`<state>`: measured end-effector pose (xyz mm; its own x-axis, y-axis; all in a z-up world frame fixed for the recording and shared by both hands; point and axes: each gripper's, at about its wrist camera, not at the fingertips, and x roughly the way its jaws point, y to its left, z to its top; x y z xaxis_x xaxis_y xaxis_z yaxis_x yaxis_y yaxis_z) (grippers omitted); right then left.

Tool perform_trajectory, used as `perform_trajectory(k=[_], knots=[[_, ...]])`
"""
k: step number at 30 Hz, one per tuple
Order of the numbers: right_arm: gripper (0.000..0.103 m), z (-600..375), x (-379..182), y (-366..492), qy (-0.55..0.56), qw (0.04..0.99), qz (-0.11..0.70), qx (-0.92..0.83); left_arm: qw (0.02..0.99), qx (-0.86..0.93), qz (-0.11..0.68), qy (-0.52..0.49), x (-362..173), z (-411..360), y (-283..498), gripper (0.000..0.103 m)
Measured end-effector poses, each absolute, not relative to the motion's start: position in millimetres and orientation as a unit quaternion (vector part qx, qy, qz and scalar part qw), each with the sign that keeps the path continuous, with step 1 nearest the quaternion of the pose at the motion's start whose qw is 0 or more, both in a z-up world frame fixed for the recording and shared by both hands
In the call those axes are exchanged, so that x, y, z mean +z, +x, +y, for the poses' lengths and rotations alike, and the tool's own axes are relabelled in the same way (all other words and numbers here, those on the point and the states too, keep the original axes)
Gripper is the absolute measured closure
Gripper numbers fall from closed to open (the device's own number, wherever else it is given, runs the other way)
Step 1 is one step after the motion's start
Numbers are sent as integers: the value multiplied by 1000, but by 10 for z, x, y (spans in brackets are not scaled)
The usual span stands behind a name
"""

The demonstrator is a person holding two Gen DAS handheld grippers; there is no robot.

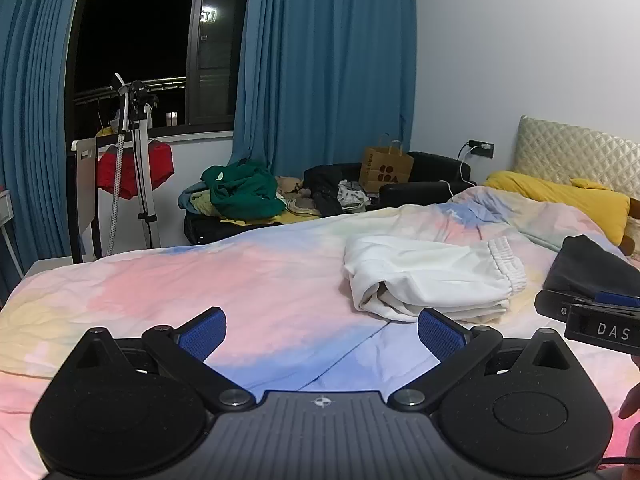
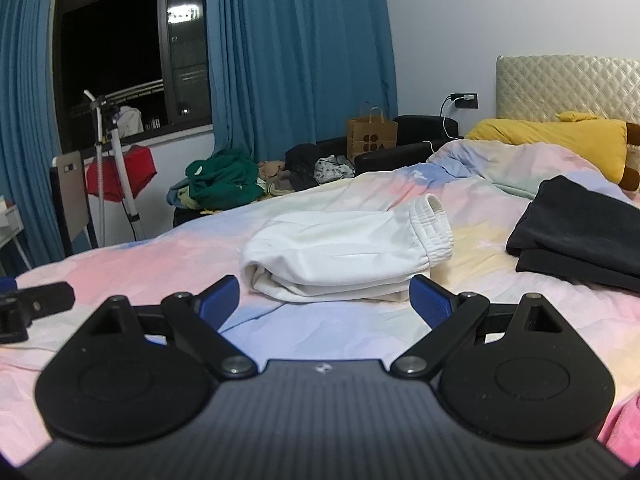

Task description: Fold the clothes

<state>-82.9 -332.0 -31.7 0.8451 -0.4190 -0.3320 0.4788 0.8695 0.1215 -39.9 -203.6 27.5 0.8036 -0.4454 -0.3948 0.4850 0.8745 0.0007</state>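
A white garment (image 1: 434, 272) (image 2: 344, 252) lies folded into a thick bundle on the pastel bedspread (image 1: 248, 276) (image 2: 360, 328), its elastic waistband (image 2: 434, 226) turned to the right. Right of it rests a folded black garment (image 1: 588, 268) (image 2: 580, 232). My left gripper (image 1: 322, 330) is open over bare bedspread, down and to the left of the white bundle. The right gripper (image 2: 325, 298) is open too, just short of the bundle's near edge, with nothing between its blue pads. In the left wrist view the right gripper (image 1: 592, 318) shows at the right edge.
A yellow pillow (image 2: 556, 136) and quilted headboard (image 2: 568, 84) stand at the bed's right end. Beyond the bed sit a black sofa (image 1: 424, 184) piled with clothes, including a green garment (image 1: 244, 192), and a paper bag (image 1: 384, 170). A garment steamer stand (image 1: 132, 168) is by the window.
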Motion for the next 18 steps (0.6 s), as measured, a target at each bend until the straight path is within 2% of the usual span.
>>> perform_trajectory(k=[18], knots=[[10, -3333, -326, -800, 105, 953, 157, -235, 946, -252, 198, 44, 270, -1980, -395, 0]])
